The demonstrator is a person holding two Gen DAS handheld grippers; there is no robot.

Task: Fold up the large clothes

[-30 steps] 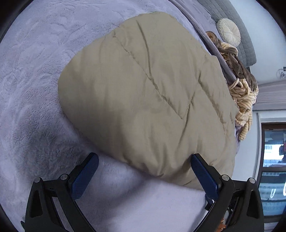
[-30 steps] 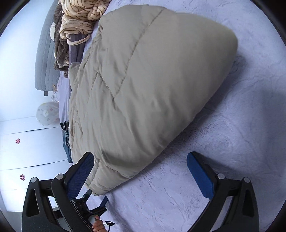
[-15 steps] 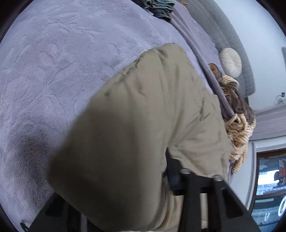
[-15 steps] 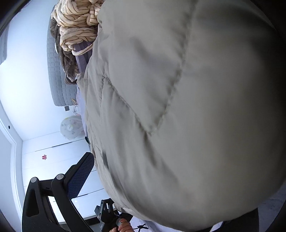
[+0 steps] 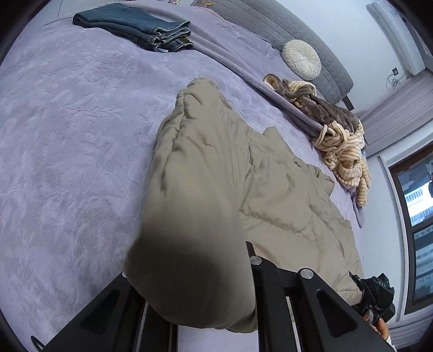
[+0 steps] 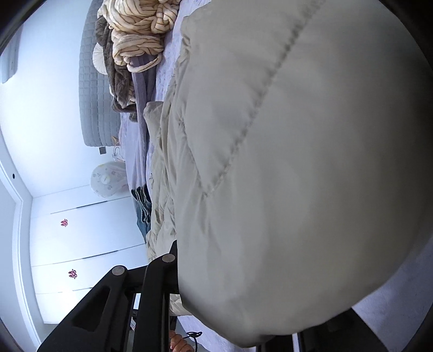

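Observation:
A beige quilted puffer coat (image 5: 216, 162) lies on the lilac bed cover (image 5: 67, 135). My left gripper (image 5: 189, 284) is shut on the coat's near edge, which bulges over the jaws and hides the pads. In the right wrist view the same coat (image 6: 297, 162) fills most of the frame. My right gripper (image 6: 232, 297) is shut on its other near edge and holds it lifted. Its fingertips are hidden by the fabric. The right gripper's body shows at the lower right of the left wrist view (image 5: 379, 295).
Folded jeans (image 5: 135, 25) lie at the far side of the bed. A heap of cream striped and brown clothes (image 5: 333, 127) lies by the grey headboard (image 5: 270, 24), near a round cream cushion (image 5: 301, 59). A window (image 5: 416, 216) is on the right, white wardrobes (image 6: 81, 243) beyond.
Both grippers closed on the coat's near edge and lifted it. The coat has bunched up and folded away from me, and the views tilted up to show the far bed.

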